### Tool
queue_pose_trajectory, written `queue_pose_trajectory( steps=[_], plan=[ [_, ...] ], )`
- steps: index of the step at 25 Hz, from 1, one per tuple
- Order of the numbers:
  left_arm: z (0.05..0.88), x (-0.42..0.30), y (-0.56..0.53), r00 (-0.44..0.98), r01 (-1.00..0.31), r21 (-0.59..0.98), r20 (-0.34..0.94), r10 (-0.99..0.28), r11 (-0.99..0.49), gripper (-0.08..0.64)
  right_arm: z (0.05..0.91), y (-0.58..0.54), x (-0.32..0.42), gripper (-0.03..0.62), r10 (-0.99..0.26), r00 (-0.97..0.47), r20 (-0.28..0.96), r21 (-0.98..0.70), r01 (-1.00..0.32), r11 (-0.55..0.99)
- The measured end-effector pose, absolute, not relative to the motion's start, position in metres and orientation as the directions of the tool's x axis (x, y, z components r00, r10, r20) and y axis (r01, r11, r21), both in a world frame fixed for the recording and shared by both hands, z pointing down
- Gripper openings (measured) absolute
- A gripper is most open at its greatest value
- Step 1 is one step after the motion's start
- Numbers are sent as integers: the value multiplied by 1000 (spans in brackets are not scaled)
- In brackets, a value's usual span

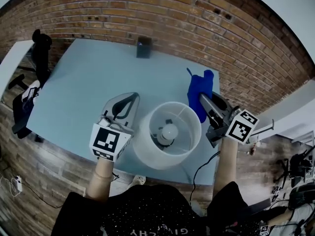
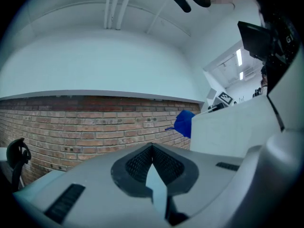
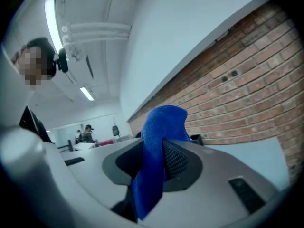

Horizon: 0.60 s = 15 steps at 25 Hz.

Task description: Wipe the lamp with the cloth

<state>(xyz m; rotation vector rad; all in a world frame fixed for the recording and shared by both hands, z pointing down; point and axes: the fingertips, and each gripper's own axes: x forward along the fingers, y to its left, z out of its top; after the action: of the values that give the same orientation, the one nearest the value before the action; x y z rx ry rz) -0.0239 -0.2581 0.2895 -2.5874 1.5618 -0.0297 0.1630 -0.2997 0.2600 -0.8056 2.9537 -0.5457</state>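
Note:
The lamp's white drum shade [image 1: 167,134] stands near the table's front edge, with its bulb [image 1: 170,131] seen from above. My right gripper [image 1: 204,100] is just right of the shade, shut on a blue cloth [image 1: 199,88] that sticks up beyond the jaws. In the right gripper view the cloth [image 3: 161,122] hangs between the pads of the gripper [image 3: 159,160]. My left gripper [image 1: 131,99] sits close to the shade's left side, shut with nothing in it. In the left gripper view, the left gripper [image 2: 152,148] has the shade [image 2: 232,127] at its right and the cloth [image 2: 184,122] behind.
The light blue table [image 1: 88,82] runs back to a brick wall [image 1: 197,18]. A small black box [image 1: 143,47] stands at the far edge. A black chair [image 1: 39,53] is at the left, and a cable [image 1: 199,168] hangs off the front edge.

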Motion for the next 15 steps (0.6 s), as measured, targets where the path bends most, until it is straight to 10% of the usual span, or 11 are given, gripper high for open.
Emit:
queue_pose_trajectory(
  steps=[5, 15],
  plan=[
    [275, -20, -264, 492, -866, -126, -51, -869, -484, 9, 214, -287, 125, 104, -253, -967, 19, -344, -243, 907],
    [279, -8, -268, 511, -853, -145, -30, -859, -502, 9, 244, -279, 92, 103, -117, -977, 176, -333, -171, 927]
  ],
)
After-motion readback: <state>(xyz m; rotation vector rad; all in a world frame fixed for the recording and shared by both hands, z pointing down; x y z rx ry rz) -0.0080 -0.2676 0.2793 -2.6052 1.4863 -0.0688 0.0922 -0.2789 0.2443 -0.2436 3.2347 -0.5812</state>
